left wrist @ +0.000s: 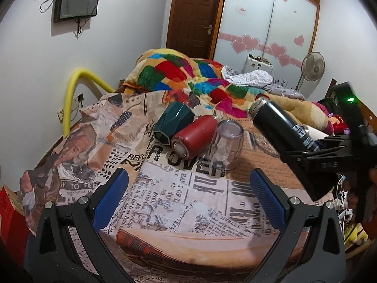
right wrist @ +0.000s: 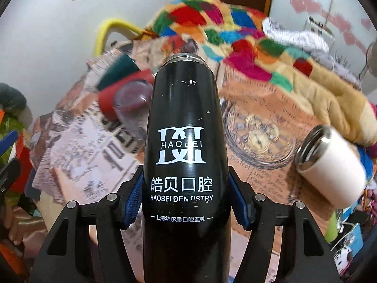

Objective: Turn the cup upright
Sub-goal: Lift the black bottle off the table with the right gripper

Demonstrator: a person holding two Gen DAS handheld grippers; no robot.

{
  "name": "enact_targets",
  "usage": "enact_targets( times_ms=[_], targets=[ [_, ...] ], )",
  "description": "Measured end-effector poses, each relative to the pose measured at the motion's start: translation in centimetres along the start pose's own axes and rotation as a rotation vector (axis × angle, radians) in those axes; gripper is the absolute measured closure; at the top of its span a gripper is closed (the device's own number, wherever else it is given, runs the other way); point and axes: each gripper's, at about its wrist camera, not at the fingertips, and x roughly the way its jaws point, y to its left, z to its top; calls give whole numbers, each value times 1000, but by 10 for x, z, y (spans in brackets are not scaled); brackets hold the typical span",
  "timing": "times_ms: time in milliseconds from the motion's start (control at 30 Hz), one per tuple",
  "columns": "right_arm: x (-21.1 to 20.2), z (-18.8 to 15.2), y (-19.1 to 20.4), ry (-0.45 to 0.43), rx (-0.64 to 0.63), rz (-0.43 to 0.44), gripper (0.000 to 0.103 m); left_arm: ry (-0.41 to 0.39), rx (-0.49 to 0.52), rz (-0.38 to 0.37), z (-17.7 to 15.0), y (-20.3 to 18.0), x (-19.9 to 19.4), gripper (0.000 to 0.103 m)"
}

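Black flask [right wrist: 183, 141] pinched in right gripper [right wrist: 186, 202], tilted mid-air for righting; left gripper [left wrist: 188, 195] spread, idle.

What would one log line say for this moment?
right hand-held gripper: shut on black flask, lifted, tilted | left hand-held gripper: open, empty | clear cup: inverted

Left wrist view faces the bed [left wrist: 188, 200] from farther back (right nearer); 2 views share it.
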Motion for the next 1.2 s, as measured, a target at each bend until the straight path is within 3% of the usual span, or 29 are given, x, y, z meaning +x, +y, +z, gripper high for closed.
enact_targets(
  times_ms=[167,333,633,867,1200],
  targets=[
    [-33,-6,24,-68,-82,20,41,-24,5,3,3,-4,-15,0],
    [-38,-15,44,-82,-143,71,41,-32,14,13,3,-5,-24,0],
    [21,-38,74,18,-236,123,41,-6,13,29,-5,-4,-22,0],
    [72,-49,69,81,-270,112,41,41,4,33,-16,0,-8,0],
    [83,-54,70,123,-258,105,41,115,-29,17,-29,4,14,0]
  ],
)
